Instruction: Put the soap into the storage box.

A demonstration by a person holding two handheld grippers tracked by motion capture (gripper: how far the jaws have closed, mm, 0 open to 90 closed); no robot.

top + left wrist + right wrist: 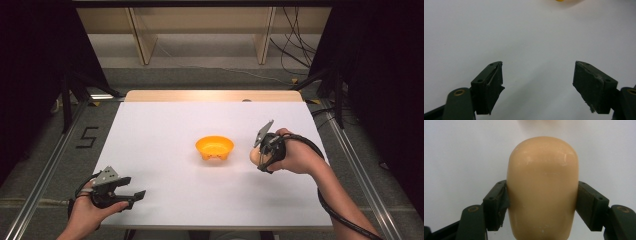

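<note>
Currently I am gripping the tan egg-shaped object (pixel 542 187) in my right claw (pixel 258 155), both jaws pressing against its opposite flanks, as the right gripper view is showing. In the high view the object (pixel 254 156) is sitting in the claw just right of the orange bowl (pixel 214 146), which is standing near the middle of the white tabletop (pixel 165 125). My left claw (pixel 131 196) is resting by the near left corner of the tabletop, jaws spread wide and holding nothing; the left gripper view is showing bare surface between them and a sliver of the bowl (pixel 562 0) at the top edge.

Judged procedure for the step in hand: I am likely carrying the object toward the bowl. To do this well, I should be keeping even jaw pressure, since the surface looks smooth and could slip; lifting clear of the bowl rim before moving across; lowering into the bowl centre; then releasing gently.

Object appearance: rounded, dome-topped, pale tan, glossy, with faint scuffs and highlights near the top. It is wider than the jaw pads are tall.
</note>
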